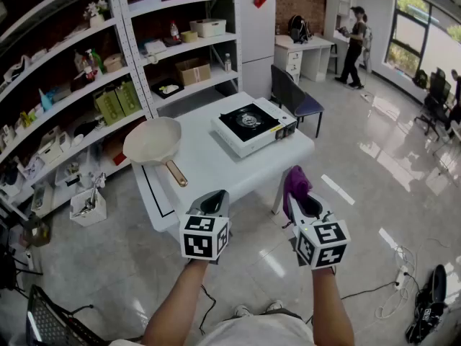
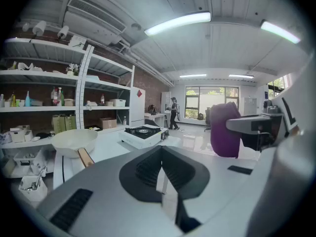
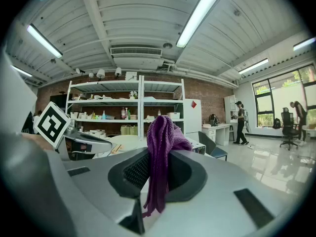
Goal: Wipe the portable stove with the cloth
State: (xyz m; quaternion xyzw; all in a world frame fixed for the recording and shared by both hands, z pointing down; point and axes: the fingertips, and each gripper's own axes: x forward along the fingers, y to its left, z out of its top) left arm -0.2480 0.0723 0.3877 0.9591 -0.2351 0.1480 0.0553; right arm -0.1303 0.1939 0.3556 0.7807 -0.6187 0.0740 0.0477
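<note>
The head view alone gives the layout from above: the portable stove (image 1: 252,125) is set on the far right part of the white table (image 1: 216,168). A pale pan (image 1: 153,141) is set on the table's left part, with its wooden handle directed toward the table's near edge. Both grippers are positioned off the table, just beyond its near edge and above the floor. The right gripper view alone shows the grip. The purple cloth (image 3: 159,152) is clamped between the pads of the right gripper (image 1: 304,202), with a bunch standing above the fingertips and a tail hanging below them. In that view the stove is largely hidden behind the cloth. The left gripper view alone shows the jaws of the left gripper (image 1: 210,202) brought together and empty. The cloth is well apart from the stove, on the table's near side. On the floor left of the table, a white basket (image 1: 90,211) holds metal utensils. On the shelving (image 1: 180,49) beyond the table, a cardboard box (image 1: 191,71) is placed; its contents cannot be made out.
</note>
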